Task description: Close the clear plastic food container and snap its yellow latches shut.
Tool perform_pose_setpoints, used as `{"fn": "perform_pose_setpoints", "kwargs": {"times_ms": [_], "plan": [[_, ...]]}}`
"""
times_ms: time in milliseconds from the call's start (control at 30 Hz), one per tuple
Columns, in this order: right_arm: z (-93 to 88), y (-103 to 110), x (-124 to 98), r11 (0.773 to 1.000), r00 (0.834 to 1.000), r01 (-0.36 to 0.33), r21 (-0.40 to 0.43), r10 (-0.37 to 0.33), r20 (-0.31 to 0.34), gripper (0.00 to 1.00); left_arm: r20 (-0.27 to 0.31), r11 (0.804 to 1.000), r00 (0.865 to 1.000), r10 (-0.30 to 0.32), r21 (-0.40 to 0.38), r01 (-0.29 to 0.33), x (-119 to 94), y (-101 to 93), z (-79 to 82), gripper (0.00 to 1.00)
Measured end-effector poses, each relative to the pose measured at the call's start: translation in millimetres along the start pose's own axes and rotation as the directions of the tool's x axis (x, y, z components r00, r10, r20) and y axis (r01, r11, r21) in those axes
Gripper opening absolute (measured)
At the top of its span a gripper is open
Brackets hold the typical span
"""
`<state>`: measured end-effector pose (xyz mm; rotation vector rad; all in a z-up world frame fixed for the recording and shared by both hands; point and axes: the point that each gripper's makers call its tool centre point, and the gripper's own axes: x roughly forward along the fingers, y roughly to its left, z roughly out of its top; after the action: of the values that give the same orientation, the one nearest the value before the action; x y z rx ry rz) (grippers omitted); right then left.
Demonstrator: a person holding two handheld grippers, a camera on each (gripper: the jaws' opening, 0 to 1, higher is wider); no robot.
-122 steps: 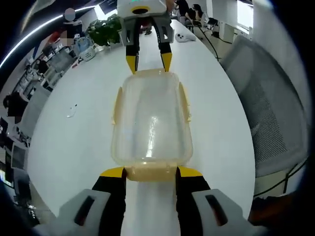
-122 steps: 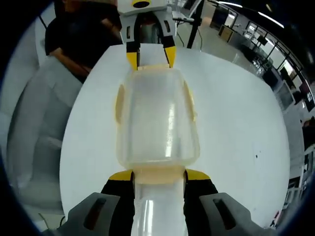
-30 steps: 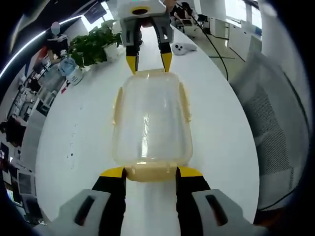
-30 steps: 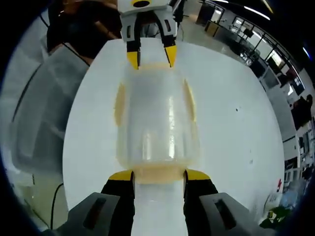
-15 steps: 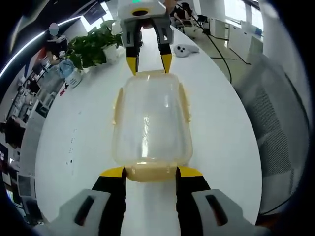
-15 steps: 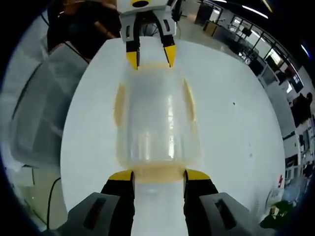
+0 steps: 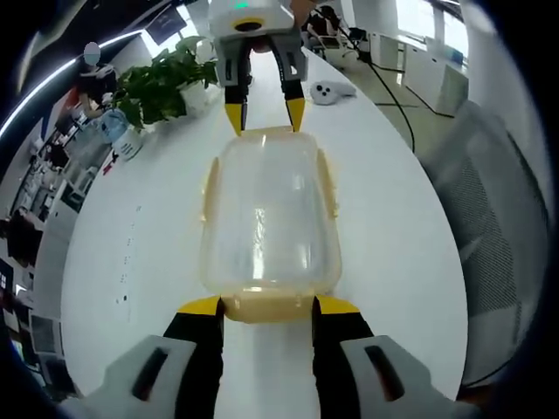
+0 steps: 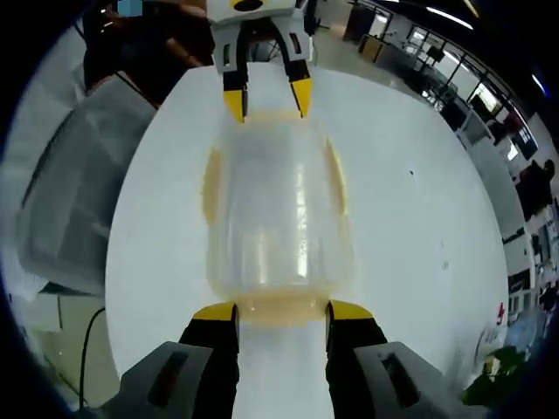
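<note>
Left gripper view: left gripper [image 7: 266,305] jaws spread, bracketing near end latch of clear container [image 7: 269,209] on white table [image 7: 140,218]; right gripper [image 7: 264,112] opposite, jaws apart at far end. Potted plant [image 7: 162,83] beyond.

Right gripper view: right gripper [image 8: 281,312] splayed around container [image 8: 275,209] end latch; left gripper [image 8: 266,96] likewise far end.

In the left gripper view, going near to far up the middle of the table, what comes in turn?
Left tool → near yellow latch → clear container → right tool, at the container's far end → small white object further back on the white table.
</note>
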<state>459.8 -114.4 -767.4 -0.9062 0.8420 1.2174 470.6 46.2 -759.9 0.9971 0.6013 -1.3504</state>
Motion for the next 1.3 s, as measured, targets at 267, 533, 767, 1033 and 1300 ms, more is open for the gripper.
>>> {"fn": "perform_pose_setpoints", "kwargs": {"times_ms": [267, 533, 767, 1033, 1300], "plan": [[-8.1, -0.1, 0.9, 1.0, 1.0, -0.006, 0.006, 0.006, -0.001, 0.37, 0.001, 1.0, 1.0, -0.008, -0.002, 0.008, 5.8, 0.1, 4.9, 0.4], [-17.4, -0.8, 3.9, 1.0, 1.0, -0.014, 0.014, 0.014, -0.01, 0.37, 0.0, 1.0, 1.0, -0.015, -0.007, 0.015, 14.2, -0.3, 8.4, 0.4], [-22.6, -1.1, 7.3, 0.999, 1.0, -0.02, 0.03, 0.021, -0.01, 0.37, 0.0, 1.0, 1.0, -0.022, -0.002, 0.022, 19.8, 0.9, 9.4, 0.4], [-23.5, -0.8, 12.6, 0.999, 0.999, -0.033, 0.037, 0.034, -0.005, 0.38, 0.0, 0.999, 0.999, -0.033, -0.004, 0.033, 22.4, 0.4, 6.4, 0.4], [-25.8, -0.4, 15.6, 0.998, 0.999, -0.042, 0.042, 0.042, -0.004, 0.38, -0.001, 0.999, 0.999, -0.043, -0.008, 0.043, 27.1, -0.4, 4.6, 0.4]]}}
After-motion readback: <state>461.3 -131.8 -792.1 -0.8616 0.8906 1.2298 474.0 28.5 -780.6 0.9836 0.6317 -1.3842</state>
